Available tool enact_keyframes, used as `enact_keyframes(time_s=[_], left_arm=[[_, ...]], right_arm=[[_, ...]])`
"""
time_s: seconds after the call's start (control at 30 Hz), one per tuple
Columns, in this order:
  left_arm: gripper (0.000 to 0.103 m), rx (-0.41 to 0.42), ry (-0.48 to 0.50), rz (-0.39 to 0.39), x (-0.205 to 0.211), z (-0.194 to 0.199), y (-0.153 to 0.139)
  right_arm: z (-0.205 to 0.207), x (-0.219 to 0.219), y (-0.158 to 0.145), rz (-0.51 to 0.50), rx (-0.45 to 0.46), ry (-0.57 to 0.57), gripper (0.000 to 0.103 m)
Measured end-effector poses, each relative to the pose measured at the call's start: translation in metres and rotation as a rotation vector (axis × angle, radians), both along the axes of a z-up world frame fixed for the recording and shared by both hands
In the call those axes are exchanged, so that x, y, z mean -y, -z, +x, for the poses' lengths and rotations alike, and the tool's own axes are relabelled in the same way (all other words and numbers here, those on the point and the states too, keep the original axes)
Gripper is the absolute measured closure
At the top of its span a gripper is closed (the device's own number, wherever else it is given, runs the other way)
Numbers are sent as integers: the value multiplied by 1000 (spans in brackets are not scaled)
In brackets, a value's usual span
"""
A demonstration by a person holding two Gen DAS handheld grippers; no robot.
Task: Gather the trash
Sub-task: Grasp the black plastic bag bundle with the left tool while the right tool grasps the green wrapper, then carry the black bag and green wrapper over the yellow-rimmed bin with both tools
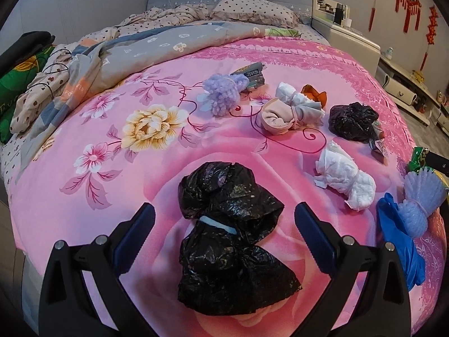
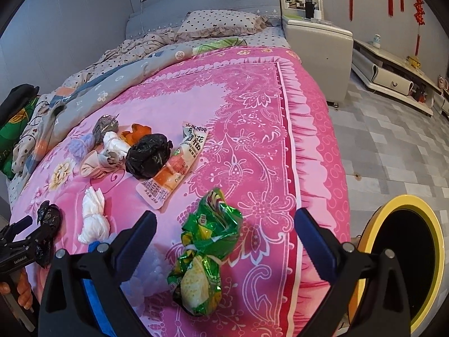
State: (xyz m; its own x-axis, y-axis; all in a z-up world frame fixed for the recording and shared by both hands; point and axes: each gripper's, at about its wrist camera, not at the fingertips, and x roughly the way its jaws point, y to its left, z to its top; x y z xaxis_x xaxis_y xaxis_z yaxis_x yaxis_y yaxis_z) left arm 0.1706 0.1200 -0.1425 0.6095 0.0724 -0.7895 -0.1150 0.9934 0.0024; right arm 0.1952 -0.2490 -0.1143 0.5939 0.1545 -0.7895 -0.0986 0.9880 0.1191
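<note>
The litter lay scattered over the pink floral bed point(image 1: 157, 84), and each gripper had one piece lined up ahead of it. The left gripper point(image 1: 224, 219) hovered with its fingers spread wide apart and holding nothing, and the black plastic bag point(image 1: 230, 233) sat directly between them on the bedspread. The bag's long axis ran away from the camera, roughly along the line of the fingers, with a pinched waist near the middle; neither finger appeared to touch it.

The right gripper point(image 2: 224, 219) was likewise spread open and empty. The green snack wrapper point(image 2: 207, 252) lay between its fingers, crumpled and stretched lengthwise away from the camera, tilting slightly to the right at the far end. It rested near the bed's right edge, and the yellow-rimmed bin point(image 2: 404, 258) stood on the floor just beside that edge, to the right of the right gripper.

Judged from this layout, the right hand was the nearer one to the bin, so the wrapper looked the shorter carry. Both pieces lay lengthwise between open fingers, so closing across the narrow width would probably suit either. The white tissue wad point(image 1: 345, 179) and the smaller black bag point(image 1: 352, 122) lay farther up the bed, well apart from both grippers.
</note>
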Motion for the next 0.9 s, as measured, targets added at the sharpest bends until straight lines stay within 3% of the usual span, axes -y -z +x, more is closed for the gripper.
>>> enact_keyframes(time_s=[0.1,0.17,0.23,0.4,0.57,0.63,0.77,0.9], left_arm=[[8,5,22,-2,3,3,3],[11,-10,38,-16,4,7,6],[26,-34,56,-25,7,10,12],[30,-60,79,-49,11,17,19],[50,-68,96,-63,15,17,23],[57,-58,105,-70,16,16,22],[63,-32,104,-95,13,12,18],[65,3,82,-122,7,7,11]], right_arm=[[4,3,6,6,-18,7,19],[5,5,10,12,-29,8,20],[6,6,12,12,-32,8,23],[10,7,18,14,-42,6,37],[9,5,21,29,-50,-12,51],[5,2,20,24,-32,-25,63],[0,-3,17,1,7,-46,67],[-2,6,13,39,27,-21,69]])
